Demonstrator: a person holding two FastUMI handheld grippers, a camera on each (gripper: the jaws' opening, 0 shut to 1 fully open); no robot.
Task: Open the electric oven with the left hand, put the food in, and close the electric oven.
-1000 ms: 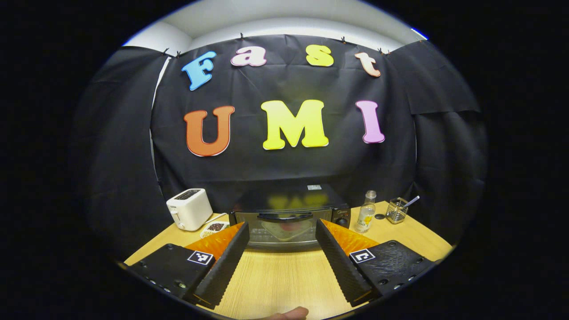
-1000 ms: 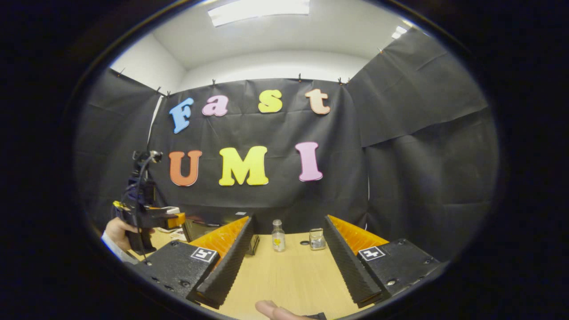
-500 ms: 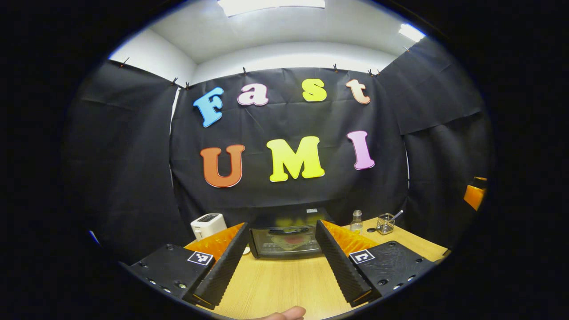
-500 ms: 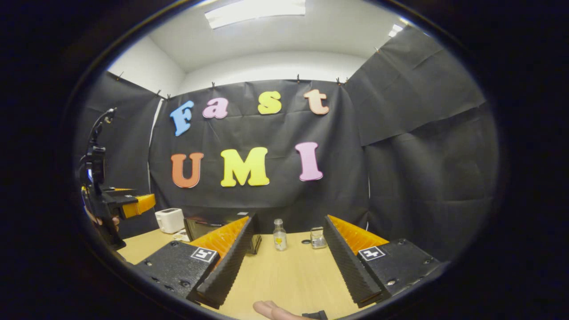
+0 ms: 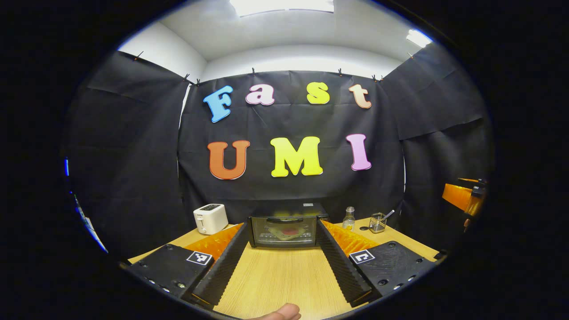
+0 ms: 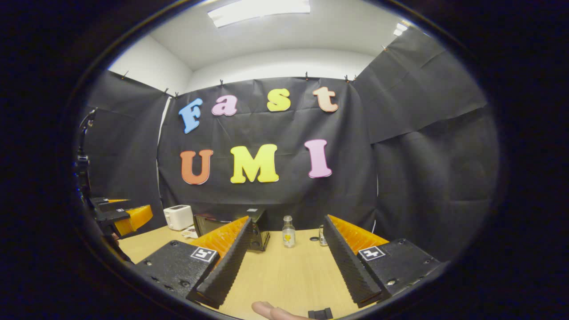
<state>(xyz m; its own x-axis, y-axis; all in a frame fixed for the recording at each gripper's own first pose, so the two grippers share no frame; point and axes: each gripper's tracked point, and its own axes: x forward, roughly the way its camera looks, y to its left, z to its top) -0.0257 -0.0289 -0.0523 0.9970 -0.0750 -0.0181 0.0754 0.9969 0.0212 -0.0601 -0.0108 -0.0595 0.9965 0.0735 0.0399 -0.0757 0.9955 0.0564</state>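
The black electric oven (image 5: 284, 229) stands at the back of the wooden table (image 5: 284, 275), its glass door closed. Through the glass I see food (image 5: 289, 232), pale with a red patch. My left gripper (image 5: 282, 227) is open, held well back from the oven, which shows far off between its fingers. In the right gripper view the oven (image 6: 258, 231) is partly hidden behind one finger. My right gripper (image 6: 287, 220) is open and holds nothing. The left gripper (image 6: 120, 218) appears at that view's left edge, and the right gripper (image 5: 462, 198) at the left gripper view's right edge.
A white toaster (image 5: 210, 218) stands left of the oven. To the oven's right are a small glass bottle (image 5: 349, 218) and a wire holder (image 5: 378, 222) with a utensil. A fingertip (image 5: 284, 313) shows at the bottom edge.
My left gripper has drawn back from the oven, which now looks smaller and farther away. In the right gripper view the left gripper has slid toward the left edge.
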